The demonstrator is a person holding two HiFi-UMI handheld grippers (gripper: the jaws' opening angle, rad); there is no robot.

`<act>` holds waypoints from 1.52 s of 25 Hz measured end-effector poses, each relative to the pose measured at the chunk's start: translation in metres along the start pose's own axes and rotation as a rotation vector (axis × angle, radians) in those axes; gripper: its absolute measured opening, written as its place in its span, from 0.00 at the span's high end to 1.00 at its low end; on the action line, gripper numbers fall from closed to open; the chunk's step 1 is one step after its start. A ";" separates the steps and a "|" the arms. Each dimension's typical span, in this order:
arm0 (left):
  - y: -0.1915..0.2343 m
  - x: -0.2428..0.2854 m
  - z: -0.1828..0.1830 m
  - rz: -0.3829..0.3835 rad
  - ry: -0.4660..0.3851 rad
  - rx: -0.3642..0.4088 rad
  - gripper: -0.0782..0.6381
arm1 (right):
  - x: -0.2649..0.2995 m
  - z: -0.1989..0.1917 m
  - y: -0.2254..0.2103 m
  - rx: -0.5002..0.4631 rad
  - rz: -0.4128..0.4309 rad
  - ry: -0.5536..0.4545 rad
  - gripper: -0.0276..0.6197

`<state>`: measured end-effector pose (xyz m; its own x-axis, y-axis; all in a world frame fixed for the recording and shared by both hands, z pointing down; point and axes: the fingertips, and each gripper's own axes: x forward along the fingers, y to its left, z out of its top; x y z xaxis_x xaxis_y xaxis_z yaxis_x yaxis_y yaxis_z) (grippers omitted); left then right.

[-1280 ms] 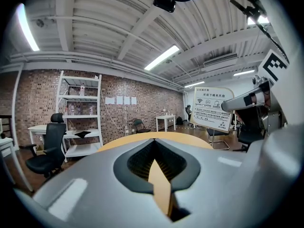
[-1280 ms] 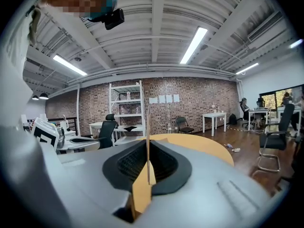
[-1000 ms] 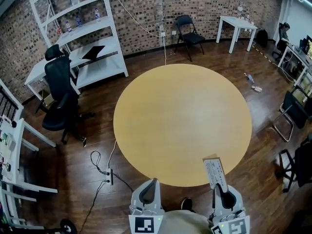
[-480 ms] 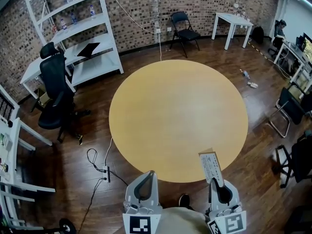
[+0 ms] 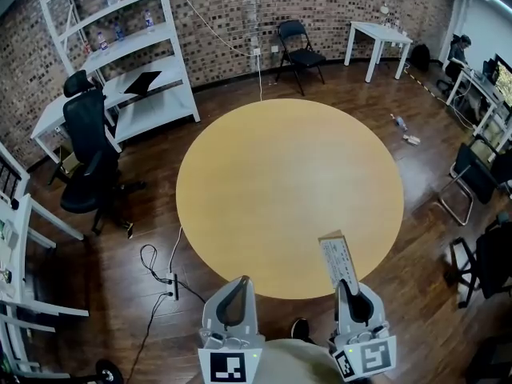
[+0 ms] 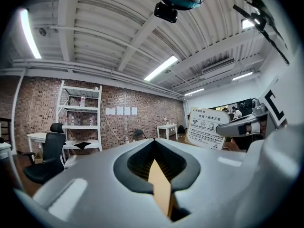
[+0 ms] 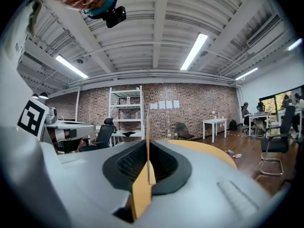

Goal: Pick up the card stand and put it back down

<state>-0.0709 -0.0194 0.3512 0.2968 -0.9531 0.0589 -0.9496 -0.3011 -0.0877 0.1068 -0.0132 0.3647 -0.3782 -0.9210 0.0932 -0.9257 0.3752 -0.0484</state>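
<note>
Yellow round counter [image 5: 280, 174] fills the middle of the head view. Over its near right edge, the right gripper [image 5: 345, 283] holds the white card stand [image 5: 337, 261], jaws clamped on its thin sheet. The left gripper [image 5: 241, 282] hovers beside it, jaws pressed together with nothing between them.

Card stand [image 6: 206, 127] bears a Wi-Fi symbol; its Chinese print is unreadable
</note>
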 end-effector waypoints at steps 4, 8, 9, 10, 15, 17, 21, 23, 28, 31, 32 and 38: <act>-0.006 0.001 -0.005 -0.011 0.011 0.001 0.88 | -0.003 -0.003 -0.005 0.013 -0.015 0.008 0.93; -0.006 0.001 -0.007 -0.021 0.010 0.030 0.88 | -0.006 -0.004 -0.004 0.009 -0.020 0.017 0.94; -0.005 0.001 -0.008 -0.014 0.013 0.010 0.88 | -0.006 -0.004 -0.003 0.009 -0.021 0.018 0.94; -0.005 0.001 -0.010 -0.010 0.015 -0.003 0.88 | -0.007 -0.005 -0.004 0.009 -0.021 0.020 0.94; -0.009 0.002 -0.013 -0.016 0.029 -0.006 0.88 | -0.010 -0.005 -0.007 0.009 -0.029 0.021 0.93; -0.010 0.000 -0.013 -0.009 0.032 -0.029 0.88 | -0.012 -0.005 -0.008 0.008 -0.031 0.017 0.94; -0.009 0.002 -0.009 -0.010 0.013 -0.014 0.88 | -0.012 -0.004 -0.009 0.008 -0.033 0.019 0.94; -0.012 0.002 -0.010 -0.018 0.018 0.004 0.88 | -0.014 -0.005 -0.012 0.007 -0.036 0.022 0.94; -0.014 0.002 -0.013 -0.013 0.027 -0.011 0.88 | -0.016 -0.006 -0.013 0.006 -0.035 0.023 0.94; -0.015 0.003 -0.015 -0.018 0.034 -0.002 0.88 | -0.016 -0.007 -0.014 0.005 -0.036 0.026 0.94; -0.015 0.003 -0.015 -0.018 0.033 -0.003 0.88 | -0.016 -0.007 -0.014 0.005 -0.035 0.028 0.94; -0.016 0.002 -0.016 -0.019 0.039 -0.005 0.88 | -0.017 -0.008 -0.015 0.006 -0.040 0.032 0.94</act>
<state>-0.0567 -0.0164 0.3687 0.3109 -0.9452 0.0996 -0.9442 -0.3192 -0.0814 0.1272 -0.0029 0.3715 -0.3414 -0.9314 0.1265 -0.9399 0.3377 -0.0499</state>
